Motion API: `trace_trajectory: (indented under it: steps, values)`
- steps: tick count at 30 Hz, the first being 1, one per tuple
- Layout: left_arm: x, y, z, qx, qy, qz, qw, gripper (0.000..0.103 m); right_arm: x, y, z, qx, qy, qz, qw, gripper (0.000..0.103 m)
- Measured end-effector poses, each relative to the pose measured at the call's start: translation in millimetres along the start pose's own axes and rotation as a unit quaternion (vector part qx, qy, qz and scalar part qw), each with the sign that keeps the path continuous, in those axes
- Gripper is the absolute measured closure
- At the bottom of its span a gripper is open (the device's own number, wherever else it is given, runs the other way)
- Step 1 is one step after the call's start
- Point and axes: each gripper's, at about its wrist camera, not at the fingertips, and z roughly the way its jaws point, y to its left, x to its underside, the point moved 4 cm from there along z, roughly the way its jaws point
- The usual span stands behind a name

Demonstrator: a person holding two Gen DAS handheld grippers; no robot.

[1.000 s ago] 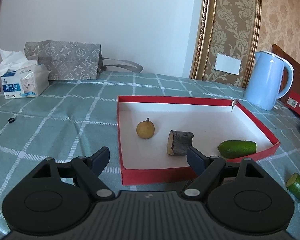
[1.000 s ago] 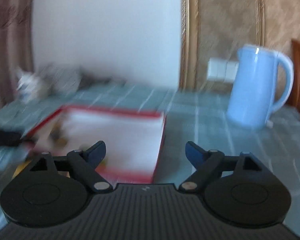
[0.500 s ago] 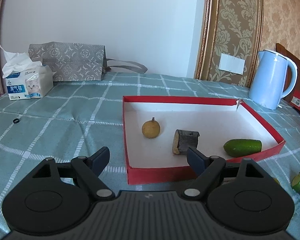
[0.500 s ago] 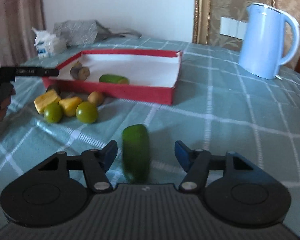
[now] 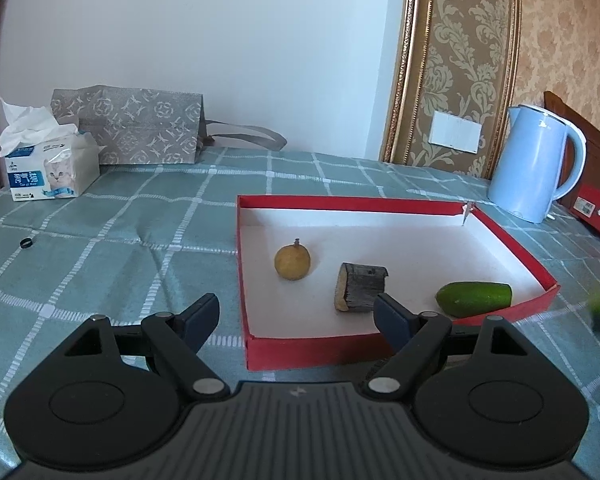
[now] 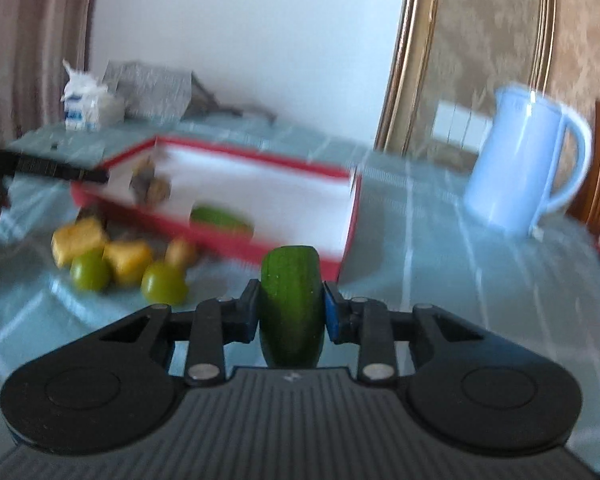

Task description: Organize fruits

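Note:
A red box (image 5: 316,354) with a white floor holds a small yellow-brown fruit (image 5: 292,261), a dark cut stalk piece (image 5: 360,287) and a green cucumber piece (image 5: 474,299). My left gripper (image 5: 296,318) is open and empty in front of the box's near left corner. My right gripper (image 6: 290,314) is shut on another green cucumber piece (image 6: 291,304), lifted above the table. In the blurred right wrist view the box (image 6: 340,248) lies ahead to the left. Yellow chunks (image 6: 78,240), two green round fruits (image 6: 164,287) and a small brown fruit (image 6: 181,252) lie before it.
A blue kettle (image 5: 534,164) stands behind the box's right corner, with a red case (image 5: 596,210) beside it. A tissue box (image 5: 48,168) and a grey paper bag (image 5: 140,128) stand at the back left. A small black ring (image 5: 26,243) lies on the cloth.
My right gripper has closed on the cucumber piece that lay between its fingers and has lifted it. My left gripper has shifted slightly and stays open.

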Motion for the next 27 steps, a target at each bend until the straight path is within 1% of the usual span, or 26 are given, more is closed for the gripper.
trace_trajectory:
  steps: [2,4,5,7,8,10,11,12,13,14,15,16,17,18,20,21,23,25,27]
  values:
    - [1,-2,0,0.0,0.0,0.006,1.0,0.018,-23,-4,13,0.016,-0.023,-0.006,1.0,0.073]
    - [1,-3,-1,-0.001,-0.001,0.009,1.0,0.018,-44,-8,34,0.025,-0.027,-0.006,0.999,0.073]
    - [0,-3,-1,0.0,-0.002,0.008,1.0,0.018,-55,-12,50,0.03,-0.032,0.004,0.999,0.073]
    - [0,-1,-2,0.002,-0.003,0.004,1.0,0.017,-70,-18,81,0.038,-0.02,0.019,0.999,0.073]
    - [0,0,-2,0.002,-0.003,0.001,1.0,0.016,-75,-23,99,0.041,-0.014,0.038,0.998,0.073]
    - [-1,2,-1,0.001,-0.003,-0.004,1.0,0.014,-78,-30,128,0.029,0.015,0.066,0.997,0.073]
    - [-1,3,-2,0.003,-0.003,-0.007,1.0,0.014,-75,-33,135,0.02,0.017,0.094,0.995,0.069]
    - [-1,4,-1,0.004,-0.002,-0.009,1.0,0.014,-73,-35,134,0.011,0.009,0.111,0.994,0.065]
    - [-1,4,-2,0.006,-0.002,-0.009,0.9999,0.014,-69,-33,129,0.006,-0.001,0.117,0.993,0.056]
    - [0,4,-2,0.008,0.0,-0.009,0.9999,0.014,-64,-29,119,0.007,-0.015,0.111,0.994,0.05]
    - [0,4,-3,0.011,0.001,-0.008,0.9999,0.014,-60,-24,108,0.011,-0.025,0.101,0.995,0.047]
    - [1,3,-4,0.015,0.001,-0.007,0.9999,0.014,-55,-20,96,0.015,-0.035,0.092,0.995,0.038]
    - [2,2,-6,0.022,0.0,-0.004,0.9998,0.014,-50,-16,84,0.017,-0.044,0.088,0.995,0.026]
    - [3,0,-8,0.026,0.0,-0.001,0.9997,0.014,-45,-13,73,0.015,-0.055,0.087,0.995,0.022]
    - [10,-3,-16,0.036,-0.002,0.006,0.9993,0.014,-34,-7,48,0.006,-0.09,0.083,0.992,0.017]
    - [14,-6,-20,0.047,0.003,0.009,0.9988,0.014,-29,-5,39,0.004,-0.106,0.078,0.991,0.016]
    - [23,-11,-28,0.056,0.005,0.012,0.9983,0.014,-20,-1,26,0.004,-0.136,0.075,0.988,0.013]
    - [31,-17,-32,0.057,0.009,0.022,0.9981,0.014,-16,0,23,-0.01,-0.147,0.082,0.986,0.012]
    - [35,-24,-38,0.052,0.002,0.035,0.998,0.014,-15,2,27,-0.028,-0.135,0.088,0.986,0.012]
